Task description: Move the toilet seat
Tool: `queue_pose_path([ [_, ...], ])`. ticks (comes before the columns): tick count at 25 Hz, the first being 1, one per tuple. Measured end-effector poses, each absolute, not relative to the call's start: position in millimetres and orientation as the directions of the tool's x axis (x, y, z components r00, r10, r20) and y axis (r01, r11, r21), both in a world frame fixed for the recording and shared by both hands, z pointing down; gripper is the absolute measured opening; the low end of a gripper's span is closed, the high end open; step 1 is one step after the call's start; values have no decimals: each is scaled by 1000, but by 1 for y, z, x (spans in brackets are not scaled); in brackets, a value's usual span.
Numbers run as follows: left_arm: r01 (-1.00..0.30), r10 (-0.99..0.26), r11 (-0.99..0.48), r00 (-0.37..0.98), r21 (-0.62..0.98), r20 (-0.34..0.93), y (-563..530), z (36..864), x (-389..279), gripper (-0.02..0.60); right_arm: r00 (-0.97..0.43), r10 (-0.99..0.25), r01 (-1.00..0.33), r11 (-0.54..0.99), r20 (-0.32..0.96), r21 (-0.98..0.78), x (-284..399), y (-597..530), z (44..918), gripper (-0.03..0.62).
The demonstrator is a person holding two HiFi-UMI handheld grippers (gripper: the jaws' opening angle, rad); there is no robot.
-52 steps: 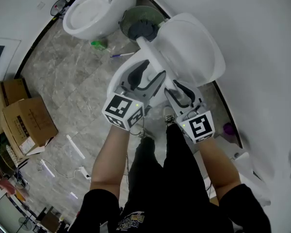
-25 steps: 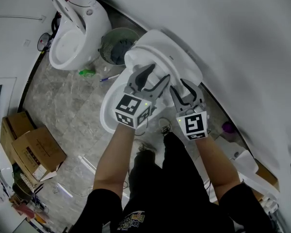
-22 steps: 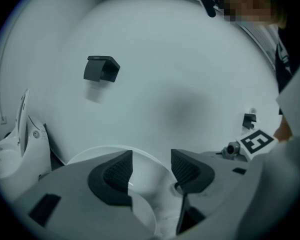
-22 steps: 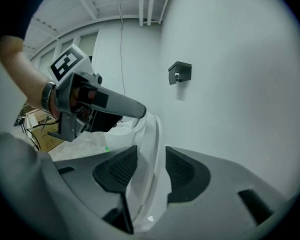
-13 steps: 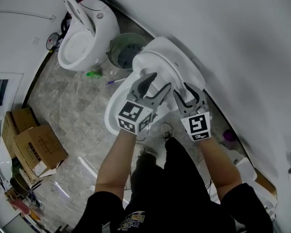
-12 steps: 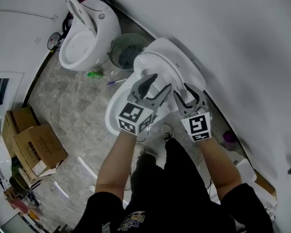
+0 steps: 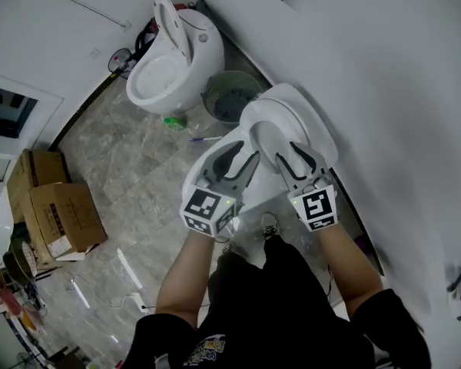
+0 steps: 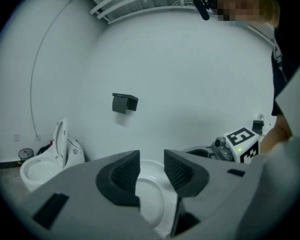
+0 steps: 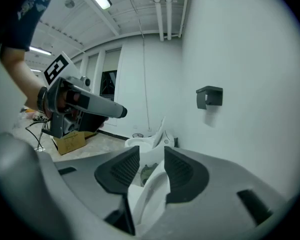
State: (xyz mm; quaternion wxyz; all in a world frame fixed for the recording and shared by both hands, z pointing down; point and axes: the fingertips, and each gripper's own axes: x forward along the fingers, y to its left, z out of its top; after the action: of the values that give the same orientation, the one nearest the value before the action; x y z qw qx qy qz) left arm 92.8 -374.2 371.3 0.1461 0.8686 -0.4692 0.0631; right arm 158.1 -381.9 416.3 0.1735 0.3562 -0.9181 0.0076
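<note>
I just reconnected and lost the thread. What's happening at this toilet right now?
A person is working the toilet seat with two handheld grippers. The right gripper is clamped on the seat's edge, and the seat is tilted up. The left gripper has just been closing its jaws with the seat's white rim between them. Whether its pads are pressing on the rim is unclear.

Left tongs [image 8: 151,157], jaws just closed further on white toilet seat [image 8: 150,196].
</note>
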Motion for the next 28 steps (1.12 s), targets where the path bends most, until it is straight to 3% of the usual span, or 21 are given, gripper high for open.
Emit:
queue_pose_path([
  [3,-869,-835,-460,493,181,242,-357,355,58,43,-732,-615,-615,782,293,103,135,-373,396,111],
  [6,-902,-872,-399,429,165,237,-331,334,21,18,-786,-557,-558,826,269,80,109,-356,373,-1],
  [18,-994,-973,19,7,108,232,-181,295,-117,12,-942,-250,-250,968,222,30,-11,-271,333,-2],
  [24,-993,-969,50,-22,107,245,-101,302,-154,12,-959,-172,-175,985,224,11,-61,-202,332,-2],
  [28,-990,-980,30,-2,138,197,-52,295,-177,12,-953,-183,-181,983,241,33,-81,-155,329,-2],
])
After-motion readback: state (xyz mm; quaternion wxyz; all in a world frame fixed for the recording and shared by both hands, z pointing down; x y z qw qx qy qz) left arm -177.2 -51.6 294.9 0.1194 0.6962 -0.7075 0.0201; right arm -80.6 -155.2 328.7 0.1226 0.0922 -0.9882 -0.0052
